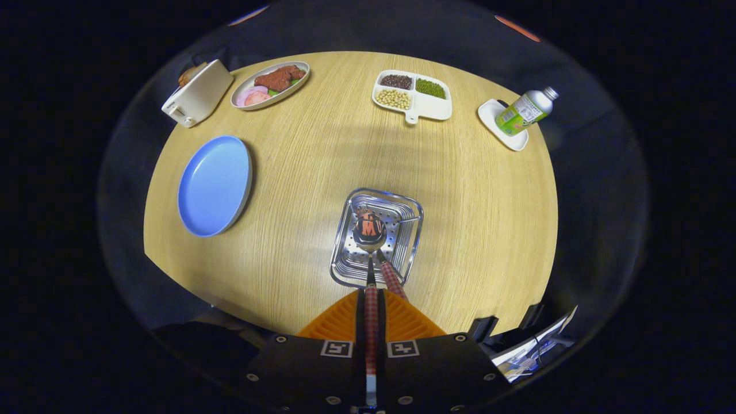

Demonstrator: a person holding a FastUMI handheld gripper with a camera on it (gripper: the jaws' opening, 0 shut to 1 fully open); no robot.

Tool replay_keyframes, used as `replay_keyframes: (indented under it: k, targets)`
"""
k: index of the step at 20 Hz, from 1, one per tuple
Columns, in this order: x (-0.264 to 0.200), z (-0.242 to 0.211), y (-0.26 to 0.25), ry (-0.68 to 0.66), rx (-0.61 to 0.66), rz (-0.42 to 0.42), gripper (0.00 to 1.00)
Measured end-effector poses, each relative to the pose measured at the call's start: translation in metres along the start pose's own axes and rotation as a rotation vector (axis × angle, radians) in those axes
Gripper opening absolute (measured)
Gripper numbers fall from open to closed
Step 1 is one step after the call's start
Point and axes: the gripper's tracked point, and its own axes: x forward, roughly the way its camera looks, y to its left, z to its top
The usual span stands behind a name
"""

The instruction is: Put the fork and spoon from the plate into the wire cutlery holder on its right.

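My gripper (371, 296) hangs straight above the wire cutlery holder (402, 214) and is shut on the red-checked handle of the spoon (368, 233). The handle runs up between my fingers, and the shiny spoon bowl points down into the holder's opening. A second red-checked handle (393, 280) leans against the holder's near rim just right of the spoon; it looks like the fork, with its head down inside the basket. The blue plate (214, 185) lies to the holder's left with nothing on it.
At the far side of the round wooden table (477, 230) stand a white toaster (196, 94), an oval dish of food (270, 84), a divided tray of beans (413, 95) and a bottle on a small white dish (520, 115).
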Motion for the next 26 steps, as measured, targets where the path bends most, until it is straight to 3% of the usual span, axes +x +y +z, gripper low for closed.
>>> replay_keyframes:
  k: [6, 12, 14, 18, 22, 26]
  targets:
    - [0.009, 0.01, 0.006, 0.061, 0.054, 0.042, 0.1]
    - [-0.008, 0.028, 0.01, -0.052, 0.147, 0.097, 0.16]
    - [-0.024, 0.041, 0.016, -0.151, 0.185, 0.139, 0.16]
    - [-0.074, 0.073, 0.03, -0.405, 0.182, 0.213, 0.26]
    - [-0.141, 0.106, 0.04, -0.688, 0.199, 0.256, 0.45]
    - [-0.208, 0.133, 0.027, -0.953, 0.209, 0.194, 0.71]
